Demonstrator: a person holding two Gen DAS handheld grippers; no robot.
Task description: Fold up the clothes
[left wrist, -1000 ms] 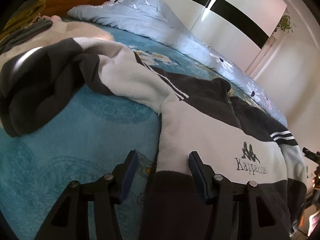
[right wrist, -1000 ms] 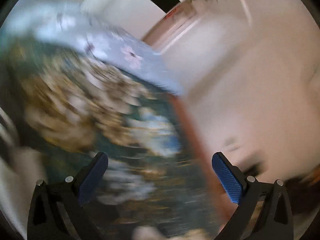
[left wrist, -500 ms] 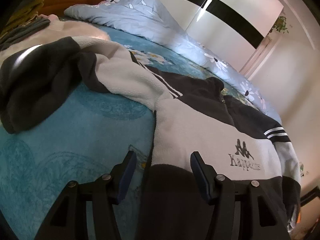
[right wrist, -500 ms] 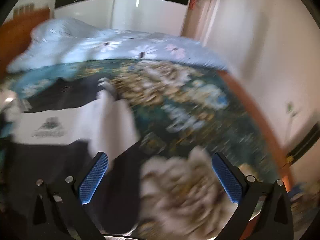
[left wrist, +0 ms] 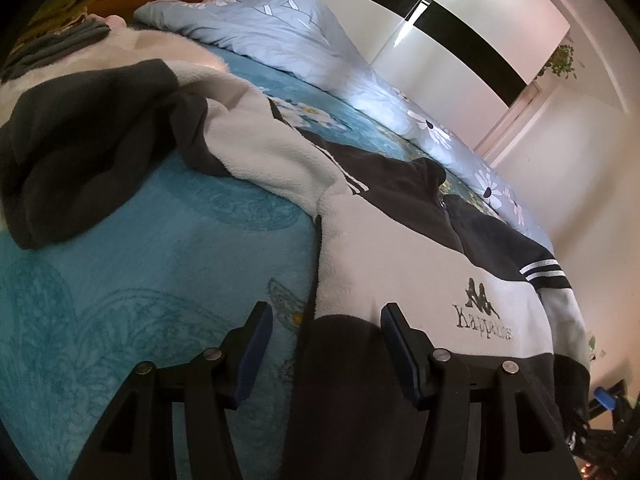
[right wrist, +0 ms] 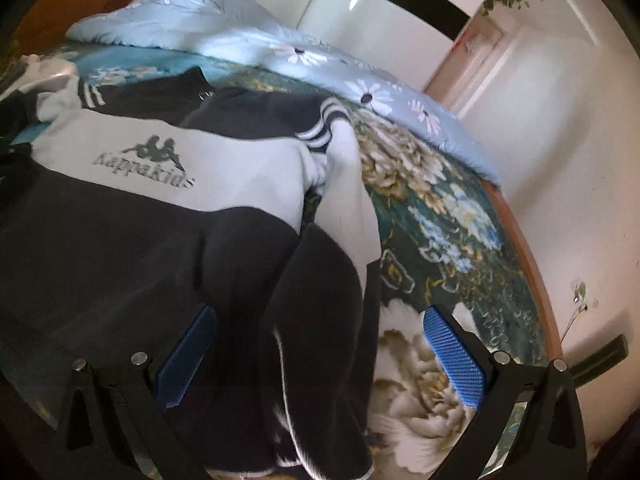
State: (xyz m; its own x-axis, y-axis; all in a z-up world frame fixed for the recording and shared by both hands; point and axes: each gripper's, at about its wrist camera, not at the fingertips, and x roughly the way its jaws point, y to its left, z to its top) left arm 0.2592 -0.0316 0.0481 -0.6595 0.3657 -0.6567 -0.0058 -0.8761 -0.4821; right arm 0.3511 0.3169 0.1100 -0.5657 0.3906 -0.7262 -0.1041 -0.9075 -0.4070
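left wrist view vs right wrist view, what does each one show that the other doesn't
Only the left wrist view shows the jacket's far sleeve spread across the plain teal blanket, with the left gripper open astride the dark hem edge.

Only the right wrist view shows the near sleeve lying along the jacket's side, the bed's wooden edge, and the right gripper open over the dark cuff.

Both show the fleece jacket with its Kappa logo, the daisy duvet and the wardrobe.
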